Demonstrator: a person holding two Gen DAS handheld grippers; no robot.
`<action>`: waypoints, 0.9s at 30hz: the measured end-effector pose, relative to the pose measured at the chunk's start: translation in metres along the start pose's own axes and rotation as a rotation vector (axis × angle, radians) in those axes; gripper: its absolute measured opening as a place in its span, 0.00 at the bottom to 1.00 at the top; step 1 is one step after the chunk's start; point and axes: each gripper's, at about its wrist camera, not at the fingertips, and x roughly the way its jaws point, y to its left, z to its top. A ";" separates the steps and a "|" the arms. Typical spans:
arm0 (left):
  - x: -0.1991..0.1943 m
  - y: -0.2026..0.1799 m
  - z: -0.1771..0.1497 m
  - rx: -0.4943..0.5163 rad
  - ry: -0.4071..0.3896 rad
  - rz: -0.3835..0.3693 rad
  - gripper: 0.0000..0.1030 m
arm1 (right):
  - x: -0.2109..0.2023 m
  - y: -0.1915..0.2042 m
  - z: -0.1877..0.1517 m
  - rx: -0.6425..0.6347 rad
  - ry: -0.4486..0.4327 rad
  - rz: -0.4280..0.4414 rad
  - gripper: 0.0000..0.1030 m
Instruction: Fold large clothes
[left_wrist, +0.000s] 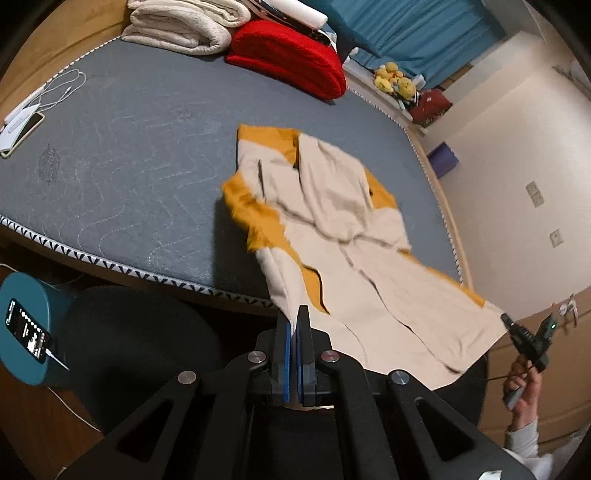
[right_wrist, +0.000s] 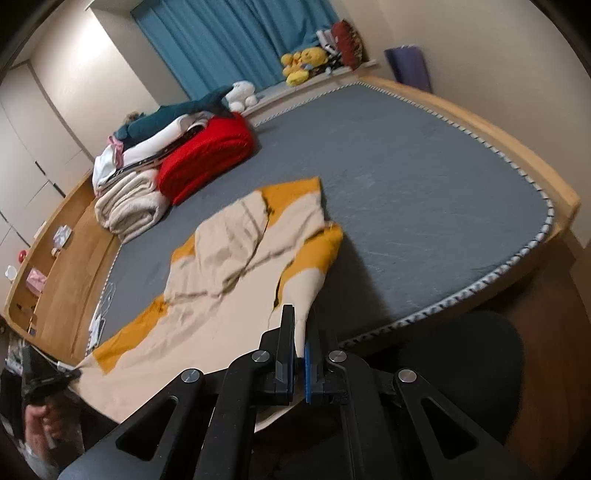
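Observation:
A large cream and mustard-yellow garment lies crumpled on the grey mattress, its near end lifted off the bed's front edge. My left gripper is shut on one near corner of the garment. My right gripper is shut on the other near corner of the garment. The right gripper also shows at the right edge of the left wrist view, and the left gripper at the lower left of the right wrist view. The cloth hangs stretched between the two.
A red folded blanket, a cream folded blanket and stacked clothes sit at the bed's far end. A phone and cable lie on the mattress's left side. A teal stool with a phone and a dark round seat stand by the bed.

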 end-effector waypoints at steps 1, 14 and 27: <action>0.002 0.002 0.007 -0.010 -0.004 -0.004 0.01 | -0.006 -0.002 0.003 0.002 -0.014 -0.013 0.03; 0.210 0.052 0.186 -0.070 -0.011 0.018 0.01 | 0.208 -0.001 0.155 -0.041 0.034 -0.032 0.03; 0.282 0.081 0.208 -0.162 0.064 0.068 0.08 | 0.401 -0.002 0.185 -0.075 0.166 -0.185 0.08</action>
